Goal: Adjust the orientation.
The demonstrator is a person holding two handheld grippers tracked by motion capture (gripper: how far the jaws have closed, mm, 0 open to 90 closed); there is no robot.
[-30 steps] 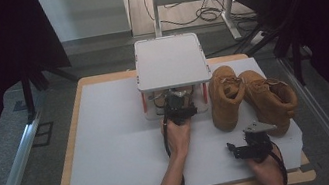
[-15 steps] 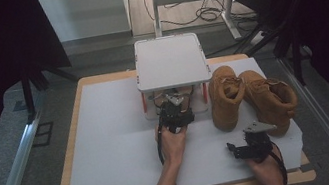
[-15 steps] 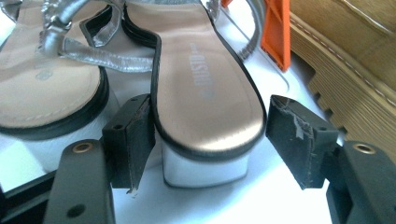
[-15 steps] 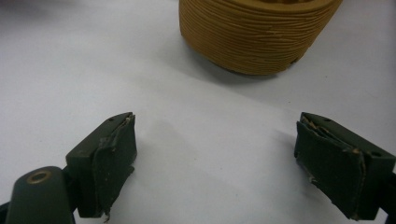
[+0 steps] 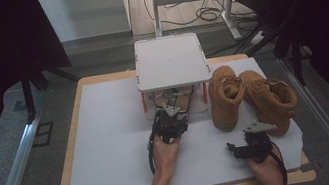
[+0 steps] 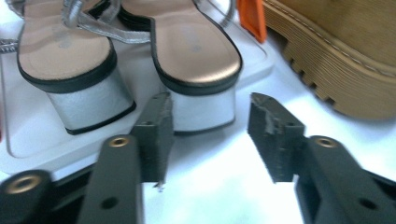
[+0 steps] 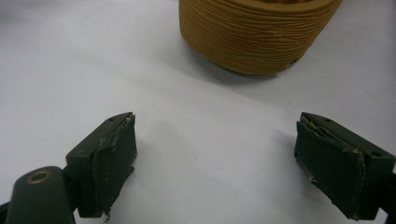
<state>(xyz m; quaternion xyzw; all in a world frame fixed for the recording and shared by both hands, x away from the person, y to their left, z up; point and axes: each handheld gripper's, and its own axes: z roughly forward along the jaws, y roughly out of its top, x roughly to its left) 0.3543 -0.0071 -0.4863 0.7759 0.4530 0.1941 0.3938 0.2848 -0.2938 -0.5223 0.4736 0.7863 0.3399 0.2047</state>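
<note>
Up on the white worktop (image 5: 111,152), under a small white rack (image 5: 171,62), sits a pair of sandals (image 6: 126,51): tan insoles, black rims, silver block heels and straps. Just before them the left hand-held gripper (image 6: 210,123) has been closing, nothing clamped; the right hand-held gripper (image 7: 215,154) gapes wide.

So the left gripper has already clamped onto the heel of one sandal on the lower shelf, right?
Not quite. In the left gripper view the left gripper has been closing its jaws, but nothing is between them: the sandal on the lower shelf sits just beyond the tips, unclamped.
</note>
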